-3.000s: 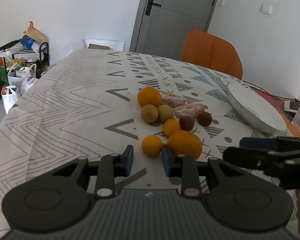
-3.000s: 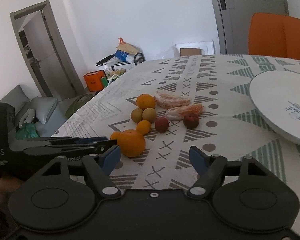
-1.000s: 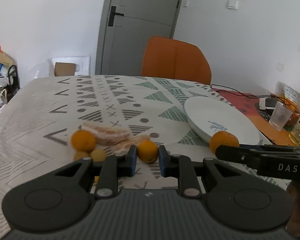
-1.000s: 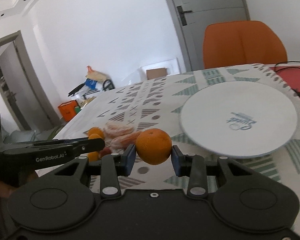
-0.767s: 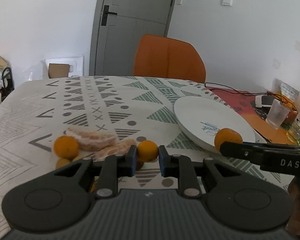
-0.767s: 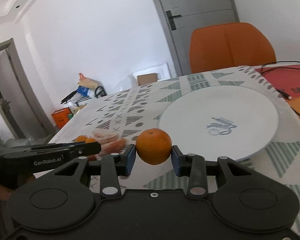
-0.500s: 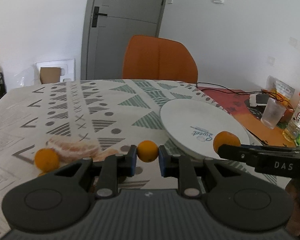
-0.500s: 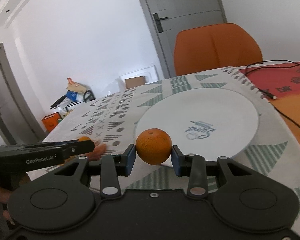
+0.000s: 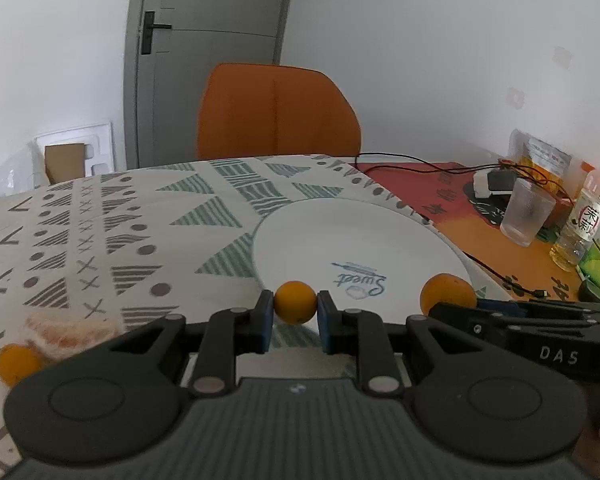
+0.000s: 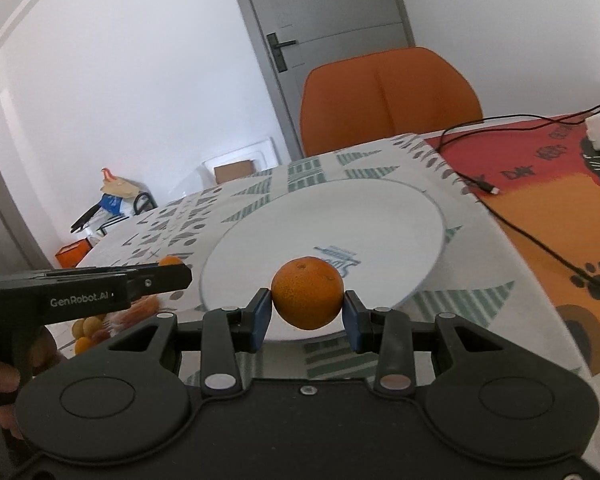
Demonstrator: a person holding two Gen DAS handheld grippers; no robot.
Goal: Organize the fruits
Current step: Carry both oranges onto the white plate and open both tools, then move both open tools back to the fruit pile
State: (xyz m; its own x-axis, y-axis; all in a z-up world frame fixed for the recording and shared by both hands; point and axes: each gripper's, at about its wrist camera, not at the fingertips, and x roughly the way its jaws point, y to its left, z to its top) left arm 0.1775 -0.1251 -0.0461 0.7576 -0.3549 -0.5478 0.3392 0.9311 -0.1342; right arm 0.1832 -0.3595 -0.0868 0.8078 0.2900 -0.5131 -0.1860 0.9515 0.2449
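Both grippers have carried fruit from the pile to the plate (image 9: 364,236); left gripper (image 9: 295,312) jaws pinch a small orange (image 9: 295,307); right gripper (image 10: 307,312) jaws pinch a larger orange (image 10: 307,298); both hang at the plate's near rim, release likely next.

Patterned table (image 9: 100,240) bearing white plate (image 9: 360,240)
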